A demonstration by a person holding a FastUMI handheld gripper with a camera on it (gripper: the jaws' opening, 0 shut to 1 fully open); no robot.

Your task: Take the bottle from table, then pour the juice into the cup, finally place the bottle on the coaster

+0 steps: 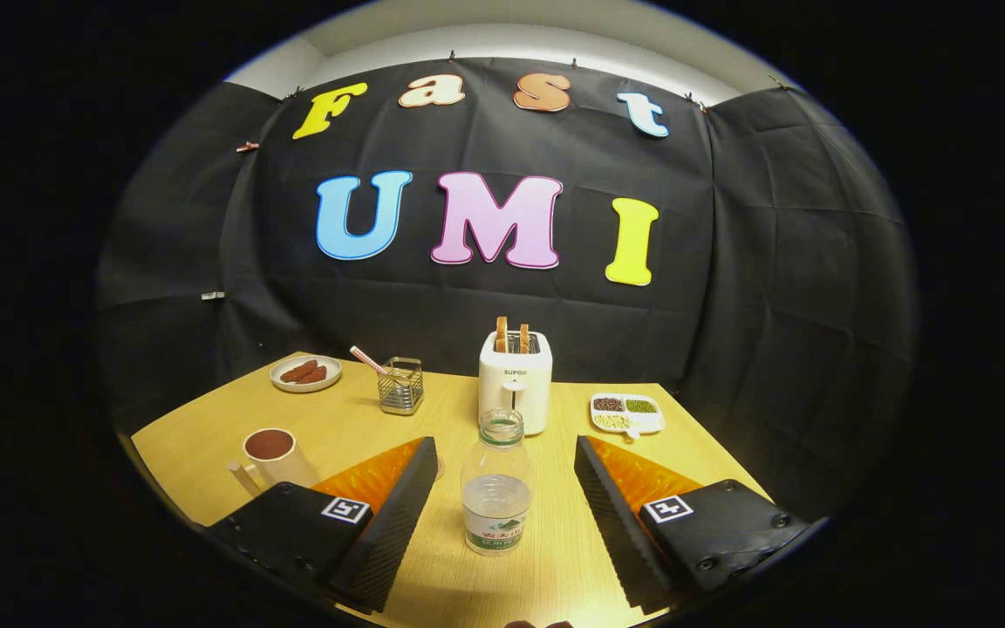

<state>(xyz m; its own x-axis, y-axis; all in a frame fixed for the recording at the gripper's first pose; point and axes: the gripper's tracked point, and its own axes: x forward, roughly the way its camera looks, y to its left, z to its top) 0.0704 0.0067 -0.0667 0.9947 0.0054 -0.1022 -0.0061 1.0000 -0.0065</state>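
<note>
A clear plastic bottle (495, 484) without a cap stands upright on the wooden table (345, 423), partly filled with clear liquid. It stands between my two fingers, and neither finger touches it. My gripper (502, 458) is open wide. To the left, just beyond the left finger (398, 515), stands a white cup (273, 455) with a handle and dark contents. A small piece of a round coaster (439, 468) peeks out beside the left finger's tip, mostly hidden by it.
A white toaster (516, 381) with two toast slices stands straight behind the bottle. Left of it are a wire holder (400, 385) with a striped straw and a plate (305, 373) of brown food. A divided dish (627, 412) of beans sits at the right.
</note>
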